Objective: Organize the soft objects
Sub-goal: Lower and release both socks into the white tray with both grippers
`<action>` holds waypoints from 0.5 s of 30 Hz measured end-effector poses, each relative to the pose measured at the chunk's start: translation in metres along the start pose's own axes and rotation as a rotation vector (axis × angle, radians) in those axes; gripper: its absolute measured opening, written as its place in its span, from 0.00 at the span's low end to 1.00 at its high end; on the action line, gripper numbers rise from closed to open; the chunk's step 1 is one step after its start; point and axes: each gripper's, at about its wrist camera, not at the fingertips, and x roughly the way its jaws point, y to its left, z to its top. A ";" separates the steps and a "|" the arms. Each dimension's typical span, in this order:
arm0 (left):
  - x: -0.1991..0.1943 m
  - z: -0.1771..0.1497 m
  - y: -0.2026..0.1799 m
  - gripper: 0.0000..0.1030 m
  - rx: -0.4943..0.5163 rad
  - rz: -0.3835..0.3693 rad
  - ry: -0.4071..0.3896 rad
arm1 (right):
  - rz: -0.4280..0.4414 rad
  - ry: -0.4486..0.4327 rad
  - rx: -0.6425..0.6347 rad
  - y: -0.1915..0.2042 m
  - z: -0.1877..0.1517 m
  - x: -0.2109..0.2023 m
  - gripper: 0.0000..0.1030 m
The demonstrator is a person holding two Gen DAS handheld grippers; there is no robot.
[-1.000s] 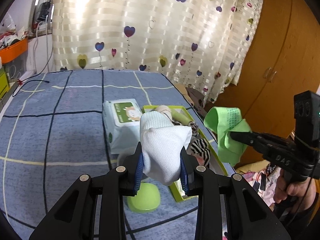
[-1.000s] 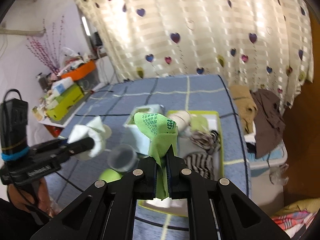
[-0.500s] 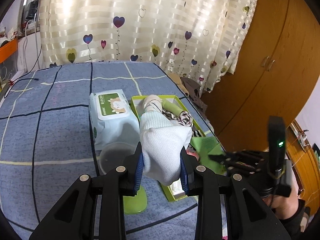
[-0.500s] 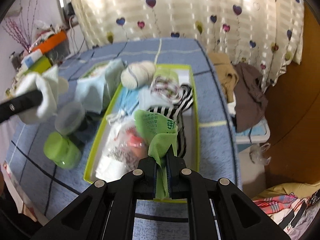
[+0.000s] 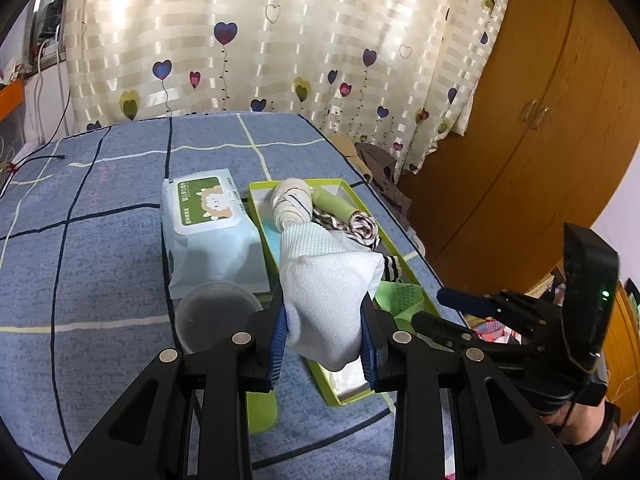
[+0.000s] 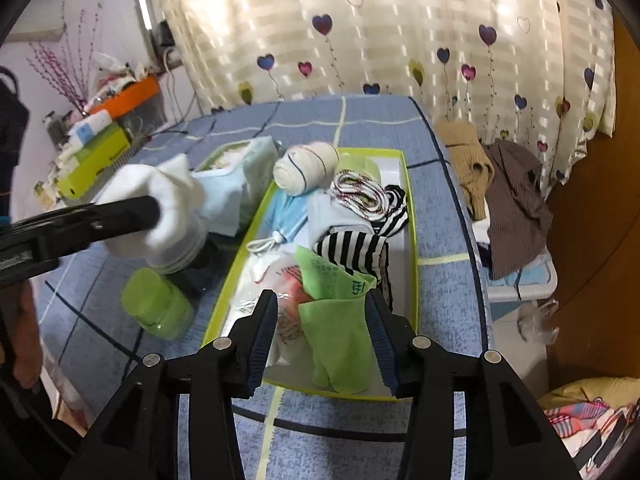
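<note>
Left hand-held gripper (image 5: pixel 323 330) clamped on bunched white waffle-weave cloth (image 5: pixel 326 280); right hand-held gripper (image 6: pixel 322 334) opening, crumpled green cloth (image 6: pixel 338 320) loose between its jaws, over yellow-green rectangular tray (image 6: pixel 412 240).

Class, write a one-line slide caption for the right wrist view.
Right claw opening over green cloth in the tray.

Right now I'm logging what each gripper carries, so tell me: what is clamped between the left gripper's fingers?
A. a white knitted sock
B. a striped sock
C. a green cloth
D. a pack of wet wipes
A: in the left wrist view the white knitted sock bulges between the two pads of the left gripper, above the yellow-green tray.
</note>
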 end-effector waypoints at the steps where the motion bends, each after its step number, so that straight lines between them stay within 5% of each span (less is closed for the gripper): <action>1: 0.002 0.000 -0.001 0.31 0.001 0.000 0.003 | -0.005 0.000 0.001 -0.001 -0.003 -0.001 0.20; 2: 0.003 0.000 -0.001 0.31 0.002 0.002 0.006 | -0.006 0.007 0.006 -0.002 -0.004 0.001 0.08; 3: 0.005 0.000 -0.002 0.31 0.003 0.003 0.009 | -0.004 0.015 0.012 -0.004 -0.005 0.004 0.07; 9: 0.023 0.001 -0.009 0.31 0.011 0.007 0.045 | 0.019 0.063 0.052 -0.016 -0.013 0.029 0.07; 15: 0.043 0.007 -0.016 0.31 0.023 0.014 0.071 | 0.049 0.016 0.074 -0.025 -0.009 0.017 0.07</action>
